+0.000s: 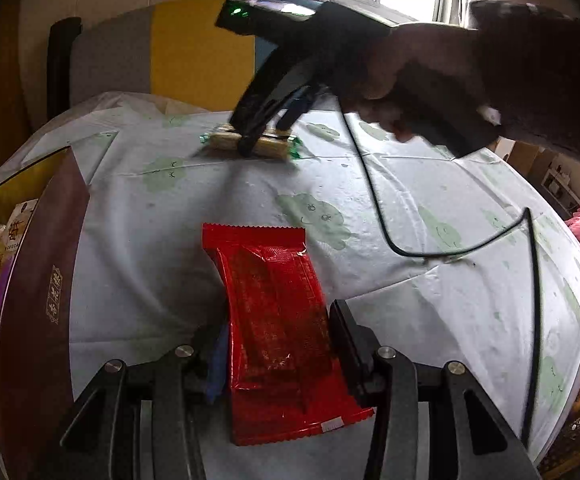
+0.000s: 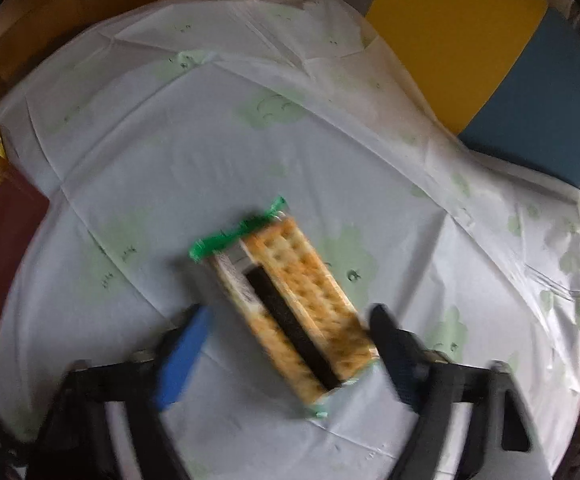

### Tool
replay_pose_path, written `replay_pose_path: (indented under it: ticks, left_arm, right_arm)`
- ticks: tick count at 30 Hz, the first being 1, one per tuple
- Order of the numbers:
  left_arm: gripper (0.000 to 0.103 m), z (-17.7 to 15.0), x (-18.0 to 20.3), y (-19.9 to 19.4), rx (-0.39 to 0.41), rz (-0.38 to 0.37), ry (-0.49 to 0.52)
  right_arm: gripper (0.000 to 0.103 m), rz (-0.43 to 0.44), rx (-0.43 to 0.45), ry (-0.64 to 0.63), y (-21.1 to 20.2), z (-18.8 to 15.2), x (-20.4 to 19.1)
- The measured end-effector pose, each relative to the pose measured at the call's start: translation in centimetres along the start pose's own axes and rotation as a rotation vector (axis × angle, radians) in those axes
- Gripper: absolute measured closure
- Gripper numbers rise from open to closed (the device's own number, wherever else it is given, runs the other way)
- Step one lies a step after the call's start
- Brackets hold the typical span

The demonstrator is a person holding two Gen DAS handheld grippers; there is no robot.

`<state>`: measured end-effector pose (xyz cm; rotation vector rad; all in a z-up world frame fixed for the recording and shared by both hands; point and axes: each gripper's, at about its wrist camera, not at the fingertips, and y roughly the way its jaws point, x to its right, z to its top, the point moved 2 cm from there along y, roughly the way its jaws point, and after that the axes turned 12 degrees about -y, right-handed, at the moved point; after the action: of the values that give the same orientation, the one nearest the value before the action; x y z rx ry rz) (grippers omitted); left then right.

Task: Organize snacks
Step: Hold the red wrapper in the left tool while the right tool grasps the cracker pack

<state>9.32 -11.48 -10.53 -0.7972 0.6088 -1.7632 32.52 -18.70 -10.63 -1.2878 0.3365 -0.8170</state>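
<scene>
Pale cloth covers the tabletop (image 1: 162, 280); left gripper (image 1: 278, 344) jaws clamp the red snack packet (image 1: 278, 312); right gripper (image 2: 290, 336) jaws straddle the cracker pack (image 2: 290, 300), open; slippery wrappers may slide before reaching the box (image 1: 38, 280).

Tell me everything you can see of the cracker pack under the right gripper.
The cracker pack is a clear wrapper with crimped green ends, showing golden dimpled crackers and a dark strip down its length. It lies flat and at a slant on the pale tablecloth, far from the red snack pack. The right gripper is open and straddles it, blue-padded finger on one side, black on the other. The image is blurred, so whether either finger touches it is unclear.
</scene>
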Motion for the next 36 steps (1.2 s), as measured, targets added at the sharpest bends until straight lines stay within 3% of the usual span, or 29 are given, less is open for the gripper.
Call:
replay_pose_path:
  ticks: [2, 6, 12, 19, 21, 23, 25, 31, 33, 34, 36]
  left_arm:
    - [0.056, 0.0, 0.0, 0.1, 0.001, 0.0, 0.001]
    - [0.056, -0.1, 0.1, 0.0, 0.001, 0.002, 0.002]
    - [0.056, -0.1, 0.1, 0.0, -0.001, 0.003, 0.003]
    - [0.056, 0.0, 0.0, 0.3, -0.002, 0.01, 0.007]
    - [0.056, 0.0, -0.1, 0.3, -0.002, 0.015, 0.011]
    - [0.056, 0.1, 0.0, 0.3, -0.003, 0.02, 0.014]
    - [0.056, 0.0, 0.3, 0.2, -0.003, 0.023, 0.015]
    - [0.056, 0.0, 0.3, 0.1, -0.003, 0.017, 0.011]
    - [0.056, 0.0, 0.2, 0.1, -0.004, 0.017, 0.011]
    - [0.056, 0.0, 0.2, 0.1, -0.004, 0.018, 0.011]
    - [0.056, 0.0, 0.2, 0.1, -0.005, 0.018, 0.01]
  right_arm:
    - [0.048, 0.025, 0.0, 0.02, -0.7, -0.7, -0.1]
    - [0.049, 0.039, -0.039, 0.069, -2.2, -4.2, -0.8]
    - [0.049, 0.058, -0.126, 0.286, -5.2, -13.5, -1.8]
    - [0.046, 0.085, -0.098, 0.455, -9.0, -21.2, -5.1]
    - [0.046, 0.076, -0.076, 0.462, -9.6, -21.9, -5.7]
    - [0.032, 0.097, -0.037, 0.466, -10.0, -22.1, -6.0]
    - [0.022, 0.064, 0.002, 0.458, -10.8, -22.5, -6.3]
    - [0.022, 0.07, 0.025, 0.424, -10.6, -21.4, -6.3]
    - [0.031, 0.049, 0.002, 0.376, -9.9, -20.6, -6.5]
    - [0.051, 0.041, -0.01, 0.347, -9.7, -20.4, -6.9]
    - [0.052, 0.022, -0.017, 0.32, -9.5, -19.9, -7.7]
